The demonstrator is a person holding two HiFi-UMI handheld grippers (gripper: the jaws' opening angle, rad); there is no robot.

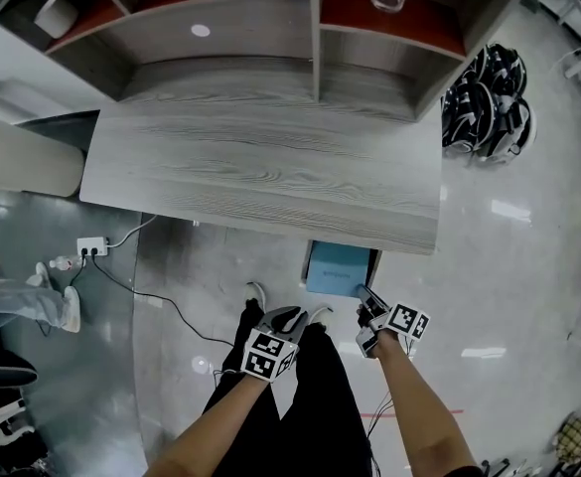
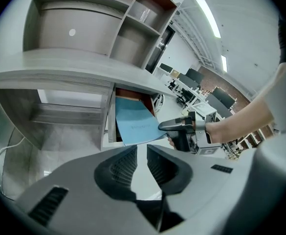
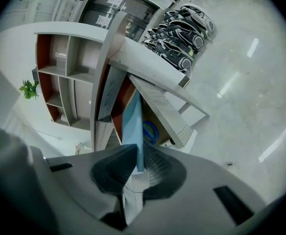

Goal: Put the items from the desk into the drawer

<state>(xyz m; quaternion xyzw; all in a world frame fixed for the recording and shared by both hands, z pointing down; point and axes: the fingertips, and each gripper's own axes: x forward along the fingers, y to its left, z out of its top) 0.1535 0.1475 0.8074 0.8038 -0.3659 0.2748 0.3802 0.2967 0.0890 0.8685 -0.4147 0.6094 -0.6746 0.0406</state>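
The left gripper (image 1: pixel 292 316) hovers nearest, above the person's legs. Its fingers (image 2: pixel 125 163) stand a narrow gap apart with nothing between them. Just to its right and a little farther, the right gripper (image 1: pixel 367 296) has its fingers (image 3: pixel 114 168) clamped on the near edge of a thin blue folder (image 1: pixel 336 268). In the right gripper view the folder runs edge-on from the fingers towards the desk. The folder's far end lies inside the open drawer (image 3: pixel 169 119) under the right part of the worktop (image 1: pixel 270 167), and a blue loop (image 3: pixel 150 131) lies in that drawer beside it. The worktop itself is bare grey wood. Beyond it stands a shelf unit (image 1: pixel 220 58) with red-brown boards. To the far right, on the floor, lies a heap of black-and-white gear (image 1: pixel 484 102) – what it is I cannot tell.
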